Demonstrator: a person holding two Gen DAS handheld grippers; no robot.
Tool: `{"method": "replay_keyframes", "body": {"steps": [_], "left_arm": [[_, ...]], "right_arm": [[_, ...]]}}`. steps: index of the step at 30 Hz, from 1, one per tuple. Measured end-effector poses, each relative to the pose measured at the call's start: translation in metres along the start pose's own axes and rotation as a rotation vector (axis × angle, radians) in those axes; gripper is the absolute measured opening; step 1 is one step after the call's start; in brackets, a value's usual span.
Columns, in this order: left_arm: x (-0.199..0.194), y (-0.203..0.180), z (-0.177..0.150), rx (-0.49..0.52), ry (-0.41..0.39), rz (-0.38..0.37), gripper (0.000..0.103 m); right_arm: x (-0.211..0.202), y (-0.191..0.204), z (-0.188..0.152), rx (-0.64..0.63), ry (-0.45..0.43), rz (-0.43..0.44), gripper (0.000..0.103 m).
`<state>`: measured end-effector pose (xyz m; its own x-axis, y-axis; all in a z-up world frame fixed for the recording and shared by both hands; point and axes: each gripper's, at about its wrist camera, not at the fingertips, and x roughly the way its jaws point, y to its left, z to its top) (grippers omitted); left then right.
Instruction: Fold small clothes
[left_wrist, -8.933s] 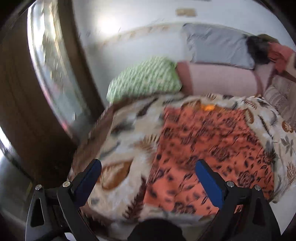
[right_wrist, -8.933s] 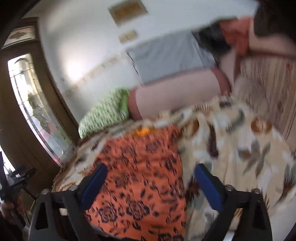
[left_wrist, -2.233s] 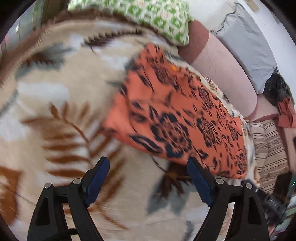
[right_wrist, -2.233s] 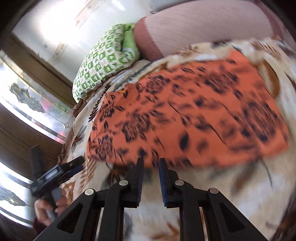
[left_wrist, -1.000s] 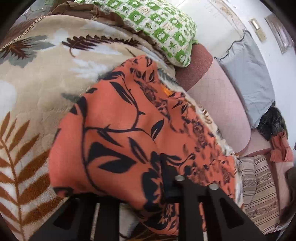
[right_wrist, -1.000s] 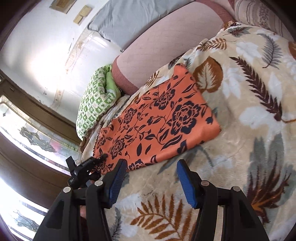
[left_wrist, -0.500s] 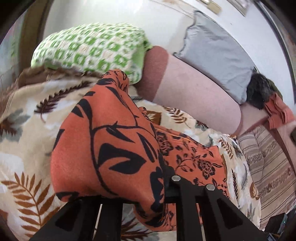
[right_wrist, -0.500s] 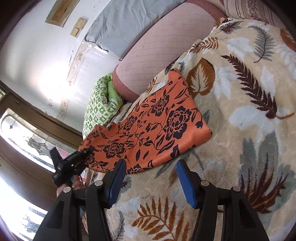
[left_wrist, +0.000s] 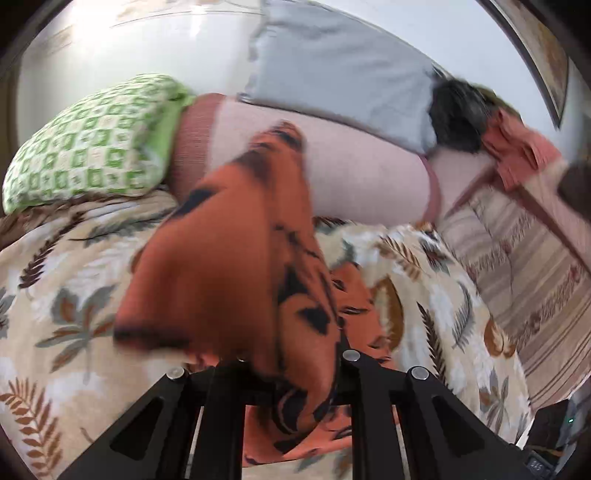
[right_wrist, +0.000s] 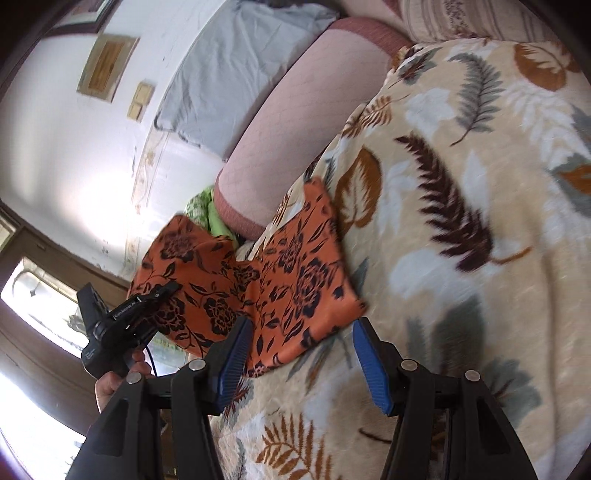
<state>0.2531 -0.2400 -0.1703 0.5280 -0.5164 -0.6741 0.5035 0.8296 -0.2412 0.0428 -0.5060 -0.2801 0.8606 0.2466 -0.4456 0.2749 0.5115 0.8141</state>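
Observation:
An orange cloth with black flowers (right_wrist: 295, 280) lies partly on the leaf-patterned blanket (right_wrist: 480, 295). My left gripper (right_wrist: 162, 291) is shut on its left end and holds that end lifted and turned over towards the right. In the left wrist view the lifted cloth (left_wrist: 236, 266) drapes over the closed jaws and hides the fingertips. My right gripper (right_wrist: 303, 358) is open and empty, just in front of the cloth's near right corner, above the blanket.
A pink bolster (left_wrist: 369, 177), a green patterned pillow (left_wrist: 88, 140) and a grey pillow (left_wrist: 332, 74) lie at the back by the white wall. A striped cover (left_wrist: 528, 266) and dark and red clothes (left_wrist: 517, 147) are on the right. A glass door (right_wrist: 44, 306) stands on the left.
My left gripper has closed on the cloth's left end and lifted it, carrying it rightwards over the rest. My right gripper opened and has drawn closer to the cloth's near corner.

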Motion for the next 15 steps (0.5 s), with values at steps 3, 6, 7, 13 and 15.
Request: {"method": "replay_keyframes", "body": {"steps": [3, 6, 7, 13, 15], "left_arm": [[0.031, -0.037, -0.011, 0.023, 0.054, -0.008, 0.015], [0.064, -0.067, -0.029, 0.036, 0.121, 0.004, 0.018], [0.076, -0.075, -0.038, 0.033, 0.153, 0.002, 0.027], [0.074, -0.096, -0.069, 0.112, 0.244, -0.064, 0.068], [0.048, -0.094, -0.076, 0.169, 0.238, -0.119, 0.076]], "right_arm": [[-0.011, -0.008, 0.008, 0.013, -0.022, -0.004, 0.061], [-0.022, -0.018, 0.014, 0.030, -0.041, -0.014, 0.061], [-0.026, -0.021, 0.016, 0.037, -0.044, -0.016, 0.061], [-0.044, -0.034, 0.028, 0.061, -0.060, -0.039, 0.061], [-0.046, -0.032, 0.033, 0.051, -0.064, -0.048, 0.061]]}}
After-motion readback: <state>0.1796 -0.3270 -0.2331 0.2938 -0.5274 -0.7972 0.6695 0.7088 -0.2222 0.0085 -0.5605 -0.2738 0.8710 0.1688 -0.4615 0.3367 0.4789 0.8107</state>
